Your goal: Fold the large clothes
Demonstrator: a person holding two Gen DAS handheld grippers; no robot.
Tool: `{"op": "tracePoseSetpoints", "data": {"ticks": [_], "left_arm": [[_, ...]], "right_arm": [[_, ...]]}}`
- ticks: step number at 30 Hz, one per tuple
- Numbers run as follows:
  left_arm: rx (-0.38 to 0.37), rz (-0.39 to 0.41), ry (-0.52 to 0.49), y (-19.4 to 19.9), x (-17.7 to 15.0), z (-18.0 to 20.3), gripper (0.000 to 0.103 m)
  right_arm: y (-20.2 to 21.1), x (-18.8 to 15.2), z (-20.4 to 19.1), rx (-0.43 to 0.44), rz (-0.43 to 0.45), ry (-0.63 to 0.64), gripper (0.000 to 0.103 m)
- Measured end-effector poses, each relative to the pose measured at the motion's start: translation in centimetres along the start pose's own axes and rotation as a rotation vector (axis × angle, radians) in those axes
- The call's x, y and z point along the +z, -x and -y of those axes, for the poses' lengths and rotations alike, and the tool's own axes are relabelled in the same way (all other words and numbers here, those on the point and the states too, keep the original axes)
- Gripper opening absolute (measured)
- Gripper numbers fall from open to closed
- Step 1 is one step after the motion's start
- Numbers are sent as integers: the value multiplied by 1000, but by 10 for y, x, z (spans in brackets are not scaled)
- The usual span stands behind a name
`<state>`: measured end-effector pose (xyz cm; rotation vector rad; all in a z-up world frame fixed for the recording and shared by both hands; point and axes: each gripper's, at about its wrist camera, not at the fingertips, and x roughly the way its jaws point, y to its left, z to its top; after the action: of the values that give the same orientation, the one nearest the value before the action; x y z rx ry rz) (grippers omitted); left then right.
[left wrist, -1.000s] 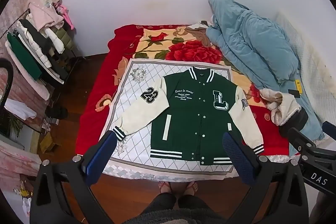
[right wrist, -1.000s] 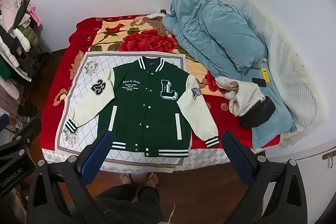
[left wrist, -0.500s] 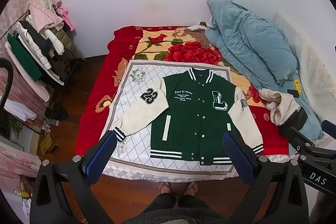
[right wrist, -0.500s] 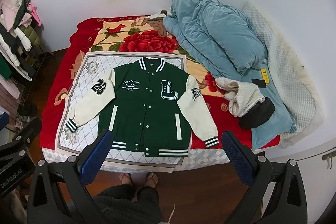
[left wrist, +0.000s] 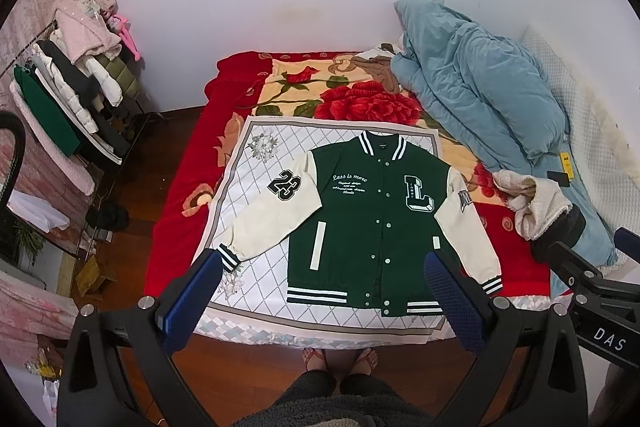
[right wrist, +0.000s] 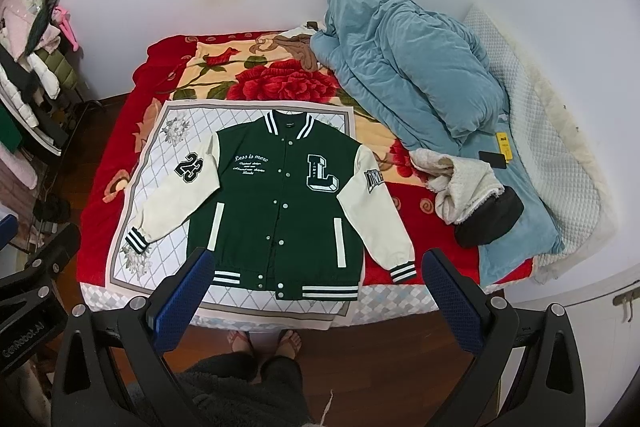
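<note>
A green varsity jacket (left wrist: 372,223) (right wrist: 280,203) with cream sleeves lies flat and face up on a white diamond-patterned cloth (left wrist: 256,211) (right wrist: 160,163) spread over the bed. Its snaps are closed and both sleeves angle outward. My left gripper (left wrist: 320,275) is open and held high above the bed's near edge, holding nothing. My right gripper (right wrist: 316,271) is likewise open and empty, well above the jacket's hem. The other gripper's body shows at each view's side edge.
A red floral blanket (left wrist: 352,103) covers the bed, with a blue duvet (left wrist: 480,95) heaped along the right side and a cream and black garment (left wrist: 536,207) beside it. A clothes rack (left wrist: 68,107) stands at left. A person's feet (left wrist: 340,357) stand on the wood floor.
Both views have drifted very slightly; the jacket sits a touch lower in the left wrist view. Both grippers stay open and the jacket has not moved.
</note>
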<state>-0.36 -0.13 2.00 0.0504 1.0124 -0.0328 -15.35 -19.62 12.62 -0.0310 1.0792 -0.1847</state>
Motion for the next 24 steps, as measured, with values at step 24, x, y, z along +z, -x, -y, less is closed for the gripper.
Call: {"op": "tracePoseSetpoints", "data": {"ticks": [24], "left_arm": [[-3, 5, 1, 2, 5, 2, 103]], "right_arm": [[9, 3, 1, -2, 7, 0, 103]]}}
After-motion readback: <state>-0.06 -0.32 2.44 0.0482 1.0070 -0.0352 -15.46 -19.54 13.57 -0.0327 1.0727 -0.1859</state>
